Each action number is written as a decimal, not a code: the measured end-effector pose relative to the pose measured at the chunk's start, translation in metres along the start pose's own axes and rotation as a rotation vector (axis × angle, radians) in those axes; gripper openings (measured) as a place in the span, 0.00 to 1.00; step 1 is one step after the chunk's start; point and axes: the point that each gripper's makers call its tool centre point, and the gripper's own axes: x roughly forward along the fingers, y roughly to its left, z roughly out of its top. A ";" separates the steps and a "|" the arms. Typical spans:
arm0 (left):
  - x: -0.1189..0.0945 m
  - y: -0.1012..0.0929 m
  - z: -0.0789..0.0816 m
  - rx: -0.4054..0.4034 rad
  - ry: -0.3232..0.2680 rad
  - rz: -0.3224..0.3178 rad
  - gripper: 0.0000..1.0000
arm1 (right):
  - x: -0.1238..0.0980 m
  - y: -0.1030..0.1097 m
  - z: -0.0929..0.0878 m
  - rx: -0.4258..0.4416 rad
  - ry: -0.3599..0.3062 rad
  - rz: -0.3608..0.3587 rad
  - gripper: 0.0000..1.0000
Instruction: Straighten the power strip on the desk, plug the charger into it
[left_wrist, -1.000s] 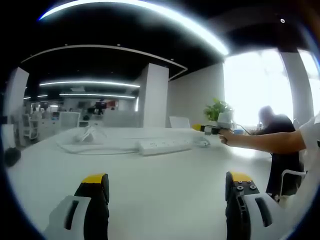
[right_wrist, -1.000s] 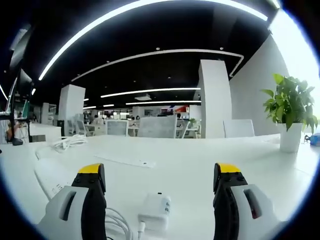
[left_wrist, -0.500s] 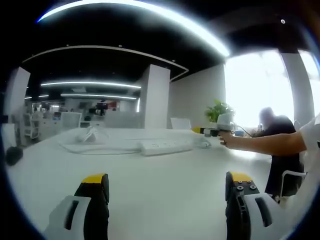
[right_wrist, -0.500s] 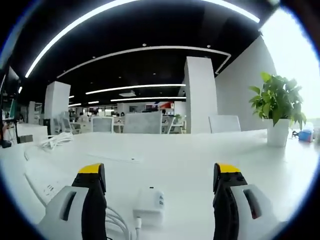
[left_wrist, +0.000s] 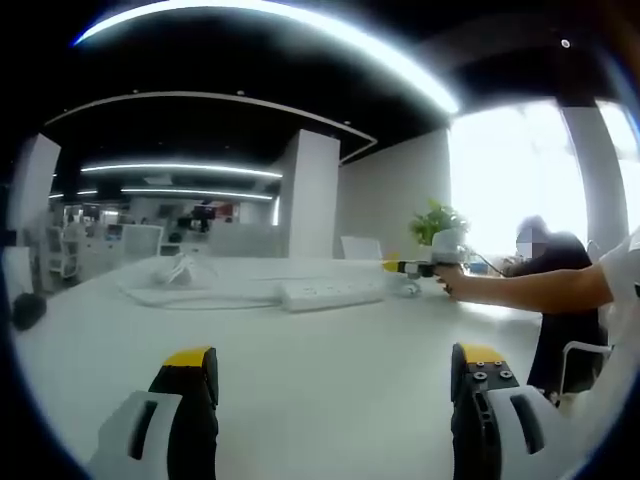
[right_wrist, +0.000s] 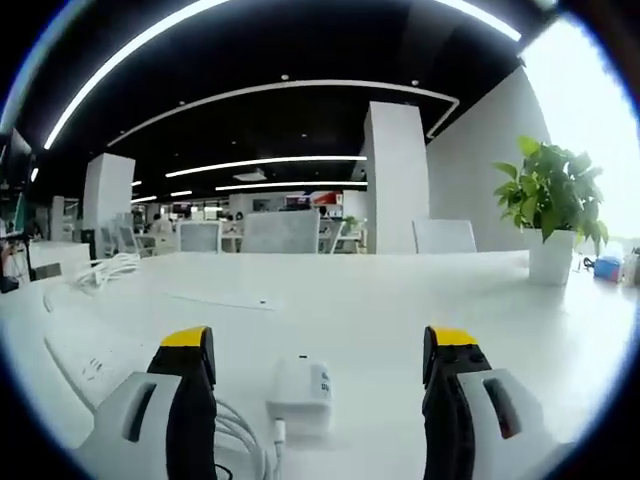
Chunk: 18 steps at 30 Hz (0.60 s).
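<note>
Hovering my right claw (right_wrist: 312, 345), jaws wide and empty, around the small white block charger (right_wrist: 301, 385); long white power strip (right_wrist: 85, 360) lies left, nothing plugged. Left claw (left_wrist: 330, 362) open, idle.

a glossy white worktop (left_wrist: 330, 380) carries a white power strip (left_wrist: 330, 292), seen again as a white slab at the edge of the right gripper view (right_wrist: 85, 362). the white charger (right_wrist: 303, 385) bears a small dark mark on its face, and its coiled cable (right_wrist: 240, 435) is white too. both grippers (left_wrist: 335, 375) (right_wrist: 315, 355) show black fingers (left_wrist: 190, 400) capped in yellow, set in pale grey housings. a potted plant (right_wrist: 555, 215) shows green leaves above a white pot. the ceiling (right_wrist: 280, 70) is black, crossed by curved white light strips, over white pillars (right_wrist: 395, 180).
</note>
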 end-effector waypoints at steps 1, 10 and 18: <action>0.000 0.001 0.000 0.000 -0.001 0.001 0.99 | 0.000 0.001 -0.001 -0.001 0.007 0.001 0.84; 0.000 0.000 -0.001 -0.001 0.001 0.000 0.99 | 0.000 0.004 -0.013 -0.014 0.056 0.006 0.83; -0.001 -0.001 0.001 0.002 -0.002 0.001 0.99 | -0.001 0.004 -0.019 -0.016 0.089 0.005 0.82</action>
